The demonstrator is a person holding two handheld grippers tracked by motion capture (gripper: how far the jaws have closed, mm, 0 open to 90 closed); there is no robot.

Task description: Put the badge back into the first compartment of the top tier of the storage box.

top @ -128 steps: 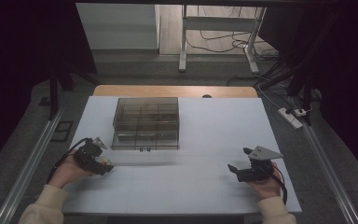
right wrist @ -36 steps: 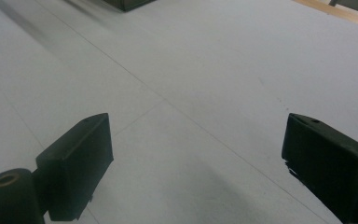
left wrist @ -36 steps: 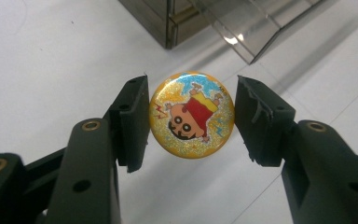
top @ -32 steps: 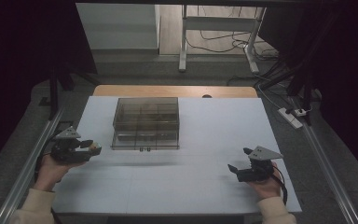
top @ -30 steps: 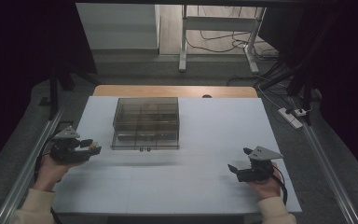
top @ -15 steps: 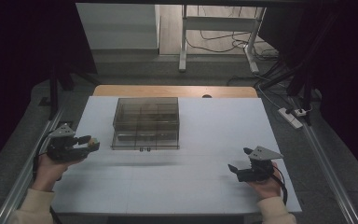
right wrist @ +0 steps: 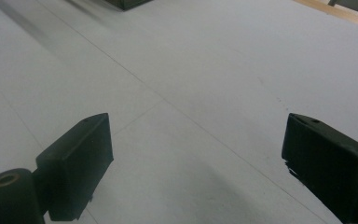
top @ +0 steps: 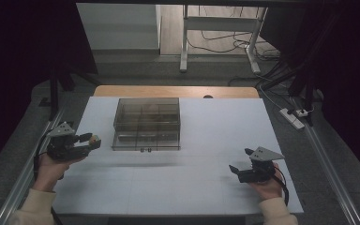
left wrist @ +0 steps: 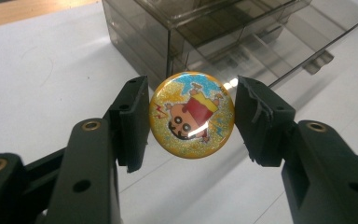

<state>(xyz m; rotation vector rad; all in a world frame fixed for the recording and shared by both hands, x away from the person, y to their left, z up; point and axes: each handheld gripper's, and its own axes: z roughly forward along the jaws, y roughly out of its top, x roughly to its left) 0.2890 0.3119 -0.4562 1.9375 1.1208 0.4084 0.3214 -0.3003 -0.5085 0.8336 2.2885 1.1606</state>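
- High view puts the left gripper (top: 86,143) at the left edge of the table (top: 215,122), lifted off the surface, where moments ago it sat nearer the middle and lower down; over the last second it has edged up toward the drawer box (top: 146,123).
- Left gripper view shows why: its fingers (left wrist: 133,122) now pinch a round badge (left wrist: 192,114), gold with a cartoon figure, held by its rim on both sides and clear of the table.
- In the high view the badge (top: 93,138) is a small bright spot at the gripper's tip, just left of the drawer box and apart from it.
- That box (left wrist: 223,32), smoke-tinted and see-through, stands just beyond the badge in the left gripper view; whether a drawer is pulled out I cannot tell.
- Right gripper (top: 238,169) has stayed put at the near right, resting on the table, its fingers (right wrist: 79,163) spread wide over bare white surface with nothing between them.
- My reading: the pick-up is done and the carry has begun; the badge looks bound for a drawer of the box, so a drawer likely has to be opened, perhaps by the idle right gripper.
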